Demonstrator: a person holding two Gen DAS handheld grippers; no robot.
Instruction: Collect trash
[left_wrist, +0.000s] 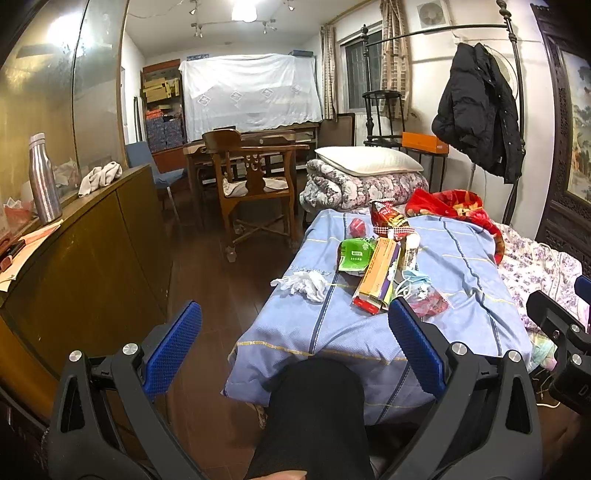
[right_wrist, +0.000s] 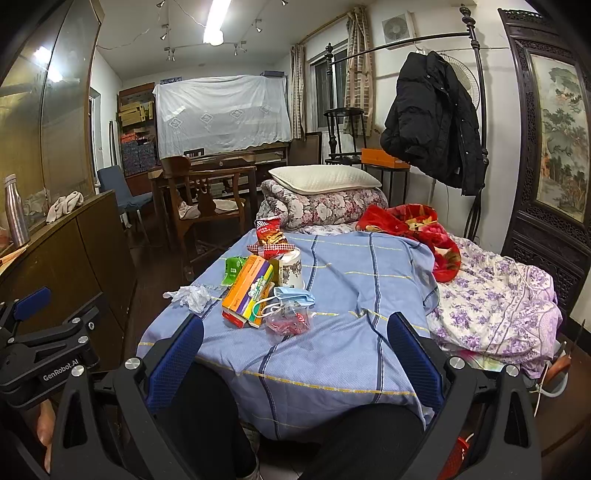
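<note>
Trash lies in a heap on the blue sheet (right_wrist: 332, 350) of the bed: an orange box (left_wrist: 376, 278) (right_wrist: 245, 286), a green packet (left_wrist: 354, 254) (right_wrist: 232, 269), a red snack bag (left_wrist: 388, 216) (right_wrist: 269, 234), a blue face mask (right_wrist: 293, 295) (left_wrist: 415, 280), a clear bag with red bits (right_wrist: 290, 319), a paper cup (right_wrist: 291, 269) and a crumpled white tissue (left_wrist: 304, 282) (right_wrist: 190, 295). My left gripper (left_wrist: 295, 328) is open and empty, short of the heap. My right gripper (right_wrist: 295, 343) is open and empty, just before the clear bag.
A wooden cabinet (left_wrist: 92, 258) with a metal bottle (left_wrist: 44, 179) stands on the left. A wooden chair (left_wrist: 255, 184) and table are beyond. A red blanket (right_wrist: 417, 229), floral quilts and a pillow (right_wrist: 325, 179) lie on the bed. A black coat (right_wrist: 432, 122) hangs on the bed frame.
</note>
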